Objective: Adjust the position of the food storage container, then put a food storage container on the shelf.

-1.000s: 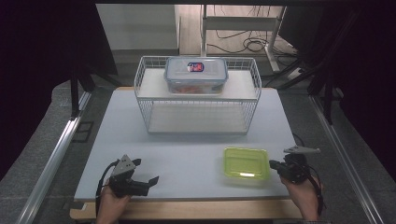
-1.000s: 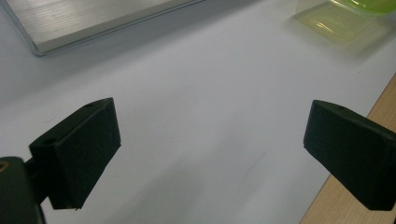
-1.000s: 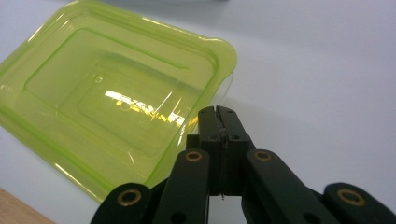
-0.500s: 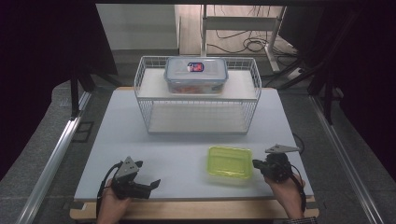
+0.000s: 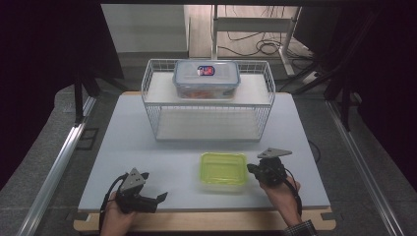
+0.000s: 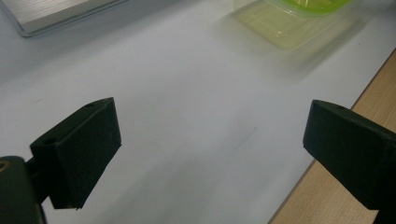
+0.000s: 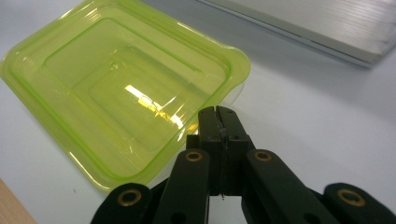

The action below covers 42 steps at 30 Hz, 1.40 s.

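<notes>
Right gripper [image 7: 219, 114] clamped tight on the rim of one green container [image 7: 116, 88], flat on the white surface [image 5: 162, 152] near its front edge. Left gripper [image 6: 210, 154] spread wide, holding nothing. Farther back: one wire basket [image 5: 209, 110], one clear lidded box [image 5: 206, 78] on top.

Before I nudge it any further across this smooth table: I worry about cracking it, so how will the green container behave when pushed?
The green container looks thin, translucent plastic, so probably light and a little flexible rather than brittle. Low and flat-bottomed on the smooth white table, it should slide, not tip. The right gripper, jaws shut, sits at its rim; an off-centre push may spin it.
</notes>
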Available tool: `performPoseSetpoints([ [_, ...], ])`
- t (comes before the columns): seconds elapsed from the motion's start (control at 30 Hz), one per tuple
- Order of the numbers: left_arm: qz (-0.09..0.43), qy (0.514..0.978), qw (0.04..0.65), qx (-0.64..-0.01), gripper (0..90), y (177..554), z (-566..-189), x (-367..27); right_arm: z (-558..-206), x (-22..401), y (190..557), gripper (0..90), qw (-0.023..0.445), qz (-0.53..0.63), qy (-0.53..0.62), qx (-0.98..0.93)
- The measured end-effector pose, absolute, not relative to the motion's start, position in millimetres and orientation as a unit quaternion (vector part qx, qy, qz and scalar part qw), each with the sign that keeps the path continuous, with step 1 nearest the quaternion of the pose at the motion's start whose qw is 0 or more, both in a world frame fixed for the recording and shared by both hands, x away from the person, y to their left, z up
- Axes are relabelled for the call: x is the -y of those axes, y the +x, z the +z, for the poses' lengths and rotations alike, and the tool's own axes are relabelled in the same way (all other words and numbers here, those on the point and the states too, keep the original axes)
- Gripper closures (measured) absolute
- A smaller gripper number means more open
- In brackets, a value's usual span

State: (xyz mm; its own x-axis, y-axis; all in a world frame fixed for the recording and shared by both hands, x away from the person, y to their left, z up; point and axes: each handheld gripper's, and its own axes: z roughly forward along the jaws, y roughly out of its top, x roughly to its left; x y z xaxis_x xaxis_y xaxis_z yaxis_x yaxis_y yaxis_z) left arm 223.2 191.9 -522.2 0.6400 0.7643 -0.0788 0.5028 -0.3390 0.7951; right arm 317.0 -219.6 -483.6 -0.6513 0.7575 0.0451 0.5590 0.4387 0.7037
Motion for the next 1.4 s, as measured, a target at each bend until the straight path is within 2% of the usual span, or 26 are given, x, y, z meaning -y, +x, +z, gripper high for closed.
performPoseSetpoints([
  [0.43,0.159,0.816,0.399,-0.386,5.0,221,-521,-188,-485,184,318,88.7,0.151,0.362,0.348,-0.851],
  [0.53,0.159,0.82,0.394,-0.383,5.2,221,-521,-186,-482,189,316,79.5,0.159,0.367,0.345,-0.849],
  [0.73,0.161,0.824,0.388,-0.38,5.2,221,-522,-185,-482,201,311,44.0,0.165,0.384,0.346,-0.84],
  [0.83,0.159,0.824,0.386,-0.383,5.2,221,-523,-185,-484,204,310,33.2,0.161,0.384,0.347,-0.84],
  [0.93,0.163,0.822,0.389,-0.382,4.9,222,-523,-185,-484,206,309,28.3,0.158,0.39,0.347,-0.838],
  [1.13,0.167,0.816,0.4,-0.382,3.8,223,-525,-186,-480,209,309,27.7,0.147,0.397,0.358,-0.832],
  [1.4,0.14,0.815,0.395,-0.4,3.6,230,-520,-182,-480,211,311,29.2,0.14,0.392,0.369,-0.831],
])
